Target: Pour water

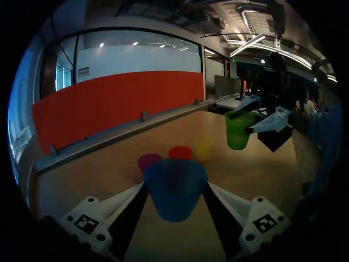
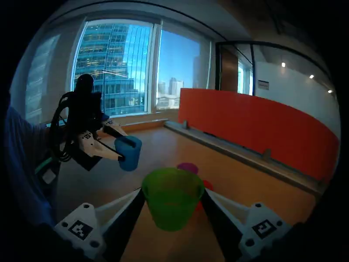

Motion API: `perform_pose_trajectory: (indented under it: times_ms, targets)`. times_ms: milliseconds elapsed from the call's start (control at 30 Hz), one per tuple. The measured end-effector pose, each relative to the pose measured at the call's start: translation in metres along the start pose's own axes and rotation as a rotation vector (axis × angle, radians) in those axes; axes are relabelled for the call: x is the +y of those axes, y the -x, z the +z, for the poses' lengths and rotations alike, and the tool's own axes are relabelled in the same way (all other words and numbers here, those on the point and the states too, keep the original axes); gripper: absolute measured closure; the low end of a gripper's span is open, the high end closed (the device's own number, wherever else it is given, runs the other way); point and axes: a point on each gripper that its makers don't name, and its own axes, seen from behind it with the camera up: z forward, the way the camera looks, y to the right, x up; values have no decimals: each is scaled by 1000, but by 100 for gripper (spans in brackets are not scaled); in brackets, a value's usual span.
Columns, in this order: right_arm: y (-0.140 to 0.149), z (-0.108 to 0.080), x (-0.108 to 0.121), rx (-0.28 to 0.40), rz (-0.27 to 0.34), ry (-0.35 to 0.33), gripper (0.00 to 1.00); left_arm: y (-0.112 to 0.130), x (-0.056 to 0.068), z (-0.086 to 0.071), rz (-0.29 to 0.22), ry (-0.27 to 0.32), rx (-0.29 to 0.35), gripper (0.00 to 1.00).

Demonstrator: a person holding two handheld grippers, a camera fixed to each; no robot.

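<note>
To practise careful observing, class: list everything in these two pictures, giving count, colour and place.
blue cup: one, blue, held in the left tool
green cup: one, green, held in the right tool
purple cup: one, purple, on the table
red cup: one, red, beside the purple cup
yellow cup: one, yellow, beside the red cup
table: one, light wood, under the cups
partition: one, orange-red, along the table's edge
windows: several, bright, along the far wall
ceiling lights: several, white, overhead
sleeve: one, blue, behind the left tool
left tool: one, white and black, shut on the blue cup
right tool: one, white and black, shut on the green cup
</note>
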Motion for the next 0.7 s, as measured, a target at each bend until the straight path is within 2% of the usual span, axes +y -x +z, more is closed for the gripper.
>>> perform_pose_trajectory:
  times_ms: [200,700]
  targets:
    - [15,5,3,-42,5,-9,9,22,9,7,9,29,-63,14]
    - [56,17,7,-137,15,-24,9,63,19,20,34,75,-182,14]
